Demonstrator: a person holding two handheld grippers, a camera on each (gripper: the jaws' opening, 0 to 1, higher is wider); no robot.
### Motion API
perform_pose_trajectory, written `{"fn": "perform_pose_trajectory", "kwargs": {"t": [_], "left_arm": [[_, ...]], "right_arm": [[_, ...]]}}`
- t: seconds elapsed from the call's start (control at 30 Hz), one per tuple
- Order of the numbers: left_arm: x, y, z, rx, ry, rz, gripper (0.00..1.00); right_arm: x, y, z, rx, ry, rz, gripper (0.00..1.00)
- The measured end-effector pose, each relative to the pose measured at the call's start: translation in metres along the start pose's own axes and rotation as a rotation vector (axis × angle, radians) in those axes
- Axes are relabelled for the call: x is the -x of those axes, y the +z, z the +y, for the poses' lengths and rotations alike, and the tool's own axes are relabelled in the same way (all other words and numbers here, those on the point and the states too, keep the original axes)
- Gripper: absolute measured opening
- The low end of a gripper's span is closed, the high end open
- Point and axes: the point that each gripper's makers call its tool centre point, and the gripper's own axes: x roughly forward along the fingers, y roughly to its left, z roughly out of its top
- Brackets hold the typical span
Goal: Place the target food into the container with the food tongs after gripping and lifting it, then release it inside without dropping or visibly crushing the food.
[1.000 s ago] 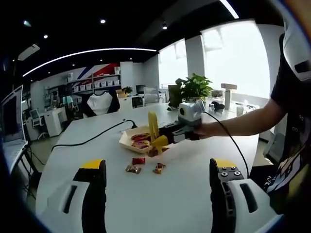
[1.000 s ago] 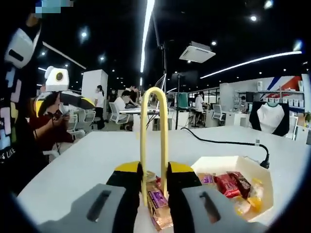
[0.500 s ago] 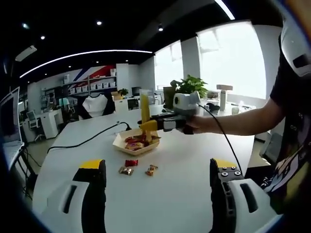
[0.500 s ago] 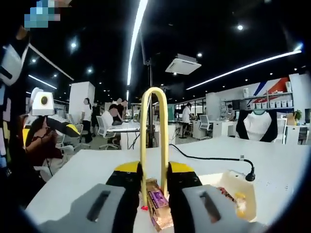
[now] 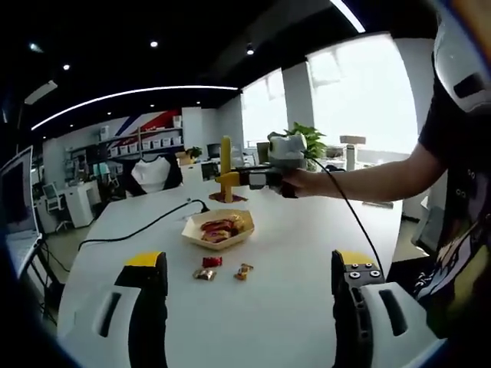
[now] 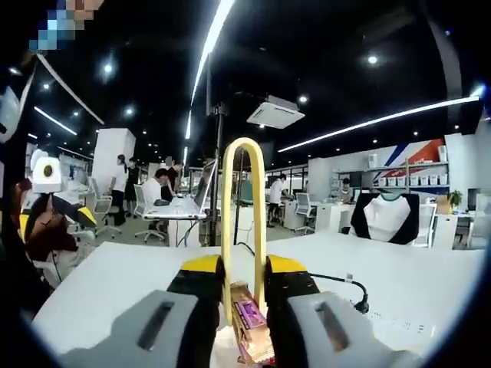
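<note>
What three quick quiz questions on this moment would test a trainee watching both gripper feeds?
1. True or false: the right gripper holds the yellow plastic food tongs.
2. What is pinched between the tongs? A) a wrapped snack B) a spoon C) nothing
3. How many wrapped snacks lie on the white table outside the shallow cream tray?

Key: 1 true. 2 A. 3 three: a red one, one beside it, another. The left gripper is open.
</note>
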Motion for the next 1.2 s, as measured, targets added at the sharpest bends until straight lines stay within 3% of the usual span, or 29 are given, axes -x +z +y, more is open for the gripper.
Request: {"fn": "perform_pose_trajectory", "kwargs": {"t": [0.1, 0.13, 0.37, 0.57, 0.7, 1.0, 1.2], "left_arm": [[-0.002, -0.003, -0.003, -0.005, -0.015, 0.008, 0.96], [-0.003, -0.003, -0.005, -0.011, -0.016, 0.009, 0.97], [-0.011, -0.002, -0.011, 0.015, -0.034, 0.007, 0.96], [-0.012, 0.002, -0.012, 0.031, -0.041, -0.012, 0.96], [-0.012, 0.005, -0.01, 0.047, -0.04, -0.033, 0.97], [-0.011, 0.015, -0.005, 0.054, -0.024, -0.08, 0.94], [-0.011, 0.012, 0.0, 0.047, -0.009, -0.072, 0.94]], "right_arm": [[-0.002, -0.001, -0.017, -0.006, -0.015, 0.012, 0.17], [-0.004, -0.009, -0.025, 0.01, -0.022, 0.051, 0.17], [-0.019, -0.041, -0.067, -0.021, -0.072, 0.105, 0.17], [-0.029, -0.068, -0.082, -0.087, -0.115, 0.116, 0.17], [-0.033, -0.084, -0.089, -0.076, -0.134, 0.182, 0.17], [-0.04, -0.091, -0.092, -0.102, -0.145, 0.208, 0.18], [-0.032, -0.079, -0.09, -0.13, -0.15, 0.153, 0.19]]}}
